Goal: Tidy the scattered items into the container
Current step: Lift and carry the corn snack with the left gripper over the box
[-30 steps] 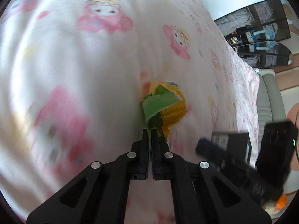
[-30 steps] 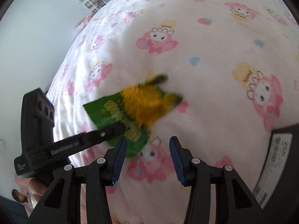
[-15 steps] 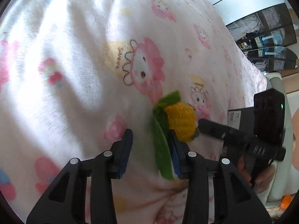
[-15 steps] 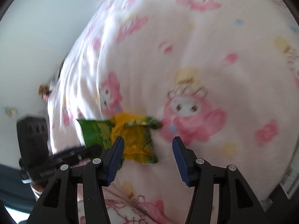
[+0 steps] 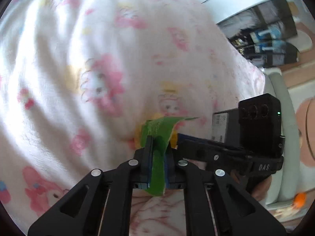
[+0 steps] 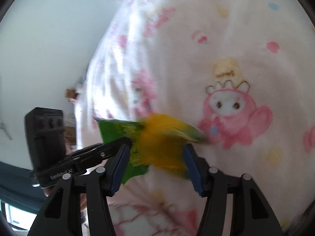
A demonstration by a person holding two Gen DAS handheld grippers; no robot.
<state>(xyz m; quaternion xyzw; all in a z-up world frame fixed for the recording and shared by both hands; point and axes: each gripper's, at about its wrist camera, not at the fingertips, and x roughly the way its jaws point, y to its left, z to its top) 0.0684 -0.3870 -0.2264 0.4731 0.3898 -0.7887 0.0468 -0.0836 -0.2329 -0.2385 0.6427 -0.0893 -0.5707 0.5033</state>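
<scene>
A toy corn cob with a yellow body (image 6: 161, 147) and green felt leaves (image 5: 157, 147) lies on the pink cartoon-print bedspread (image 5: 78, 68). My left gripper (image 5: 157, 167) is shut on one green leaf. In the right wrist view my right gripper (image 6: 155, 165) is open, its blue pads on either side of the yellow body. The left gripper's fingers (image 6: 118, 141) show at the leaf on the left. The right gripper's finger (image 5: 198, 147) reaches in from the right in the left wrist view. No container shows.
The bedspread (image 6: 226, 59) fills both views. A white wall (image 6: 49, 39) stands beyond the bed's edge. Dark shelves (image 5: 265, 39) and a grey padded bed frame (image 5: 283, 102) are at the right. A small orange thing (image 5: 299, 197) lies low at the right.
My left gripper, shut on the corn a second ago, opened, then closed on the green leaf. My right gripper moved forward so its open fingers straddle the yellow body.
</scene>
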